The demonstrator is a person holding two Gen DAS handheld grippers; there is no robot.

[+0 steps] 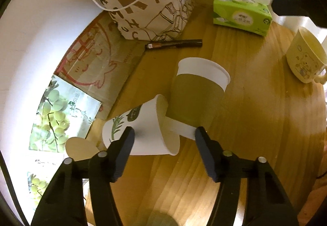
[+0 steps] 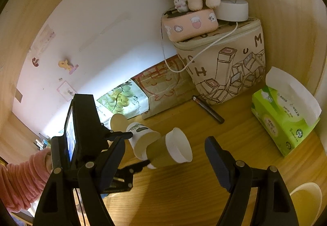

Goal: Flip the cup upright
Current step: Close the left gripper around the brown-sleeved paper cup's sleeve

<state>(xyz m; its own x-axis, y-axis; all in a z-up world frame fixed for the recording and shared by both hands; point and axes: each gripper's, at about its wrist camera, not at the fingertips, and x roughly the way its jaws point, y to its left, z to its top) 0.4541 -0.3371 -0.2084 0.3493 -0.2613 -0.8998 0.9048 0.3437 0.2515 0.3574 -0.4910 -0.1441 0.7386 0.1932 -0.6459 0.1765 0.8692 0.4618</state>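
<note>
Two paper cups lie on the wooden table. A white cup with a leaf print lies on its side, mouth toward the right. A brown-sleeved cup lies tilted with its base pushed into that mouth. My left gripper is open, its fingers on either side of the white cup's mouth end. In the right wrist view the white cup and the brown cup lie ahead. My right gripper is open and empty, held back from them.
A printed canvas bag stands at the back, with a dark pen in front. A green tissue box and a yellow mug sit to the right. Cardboard and a grape-print box line the wall at left.
</note>
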